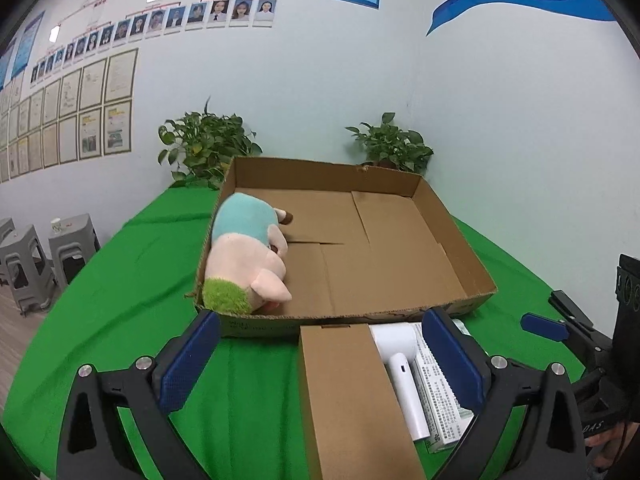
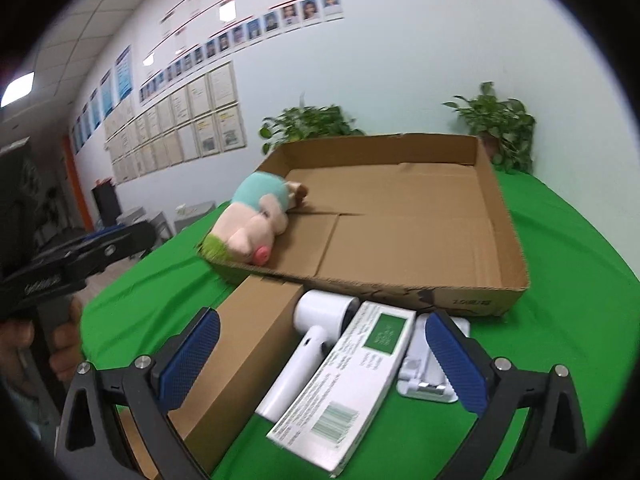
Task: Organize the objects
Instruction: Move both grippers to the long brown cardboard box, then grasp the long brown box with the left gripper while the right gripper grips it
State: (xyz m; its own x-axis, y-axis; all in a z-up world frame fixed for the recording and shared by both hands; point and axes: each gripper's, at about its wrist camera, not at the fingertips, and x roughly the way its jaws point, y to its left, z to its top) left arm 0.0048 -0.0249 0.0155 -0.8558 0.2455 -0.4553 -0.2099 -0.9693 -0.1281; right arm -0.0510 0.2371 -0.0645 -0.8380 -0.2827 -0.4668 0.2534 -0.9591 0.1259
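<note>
A shallow cardboard tray stands on the green table. A plush pig lies in its left side. In front of the tray lie a long brown box, a white hair dryer, a white-and-green carton and a white stand. My left gripper is open above the brown box and dryer. My right gripper is open above the dryer and carton, and also shows at the right edge of the left wrist view.
Two potted plants stand behind the tray by the wall. Grey stools stand on the floor to the left. The green cloth covers the round table. My left gripper shows at the left of the right wrist view.
</note>
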